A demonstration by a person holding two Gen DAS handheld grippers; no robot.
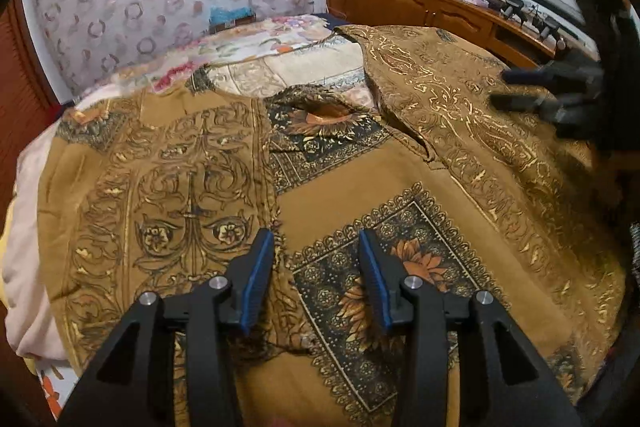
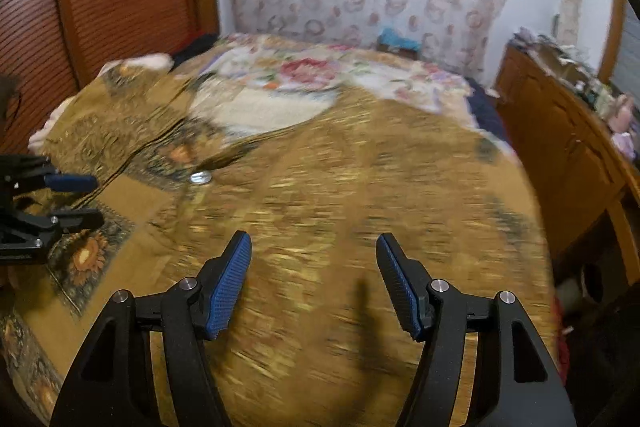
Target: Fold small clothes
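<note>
My left gripper [image 1: 316, 247] fills the lower middle of the frame, jaws parted and holding nothing; my right gripper [image 2: 314, 247] gapes wider, also empty; the brown patterned garment [image 1: 340, 195] lies spread across the bed [image 1: 288, 67] beneath both; a silver button [image 2: 201, 177] sits left of centre.

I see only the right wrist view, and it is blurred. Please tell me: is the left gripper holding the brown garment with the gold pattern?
Observer: No. The left gripper is open above the brown gold-patterned garment; no cloth is pinched.
Operator: What is between its fingers?
Observer: The edge of the garment's scroll-patterned flap, which is folded over the middle.
Operator: And where is the neck opening?
Observer: The neck opening lies beyond the gripper, at the garment's middle, with dark trim.
</note>
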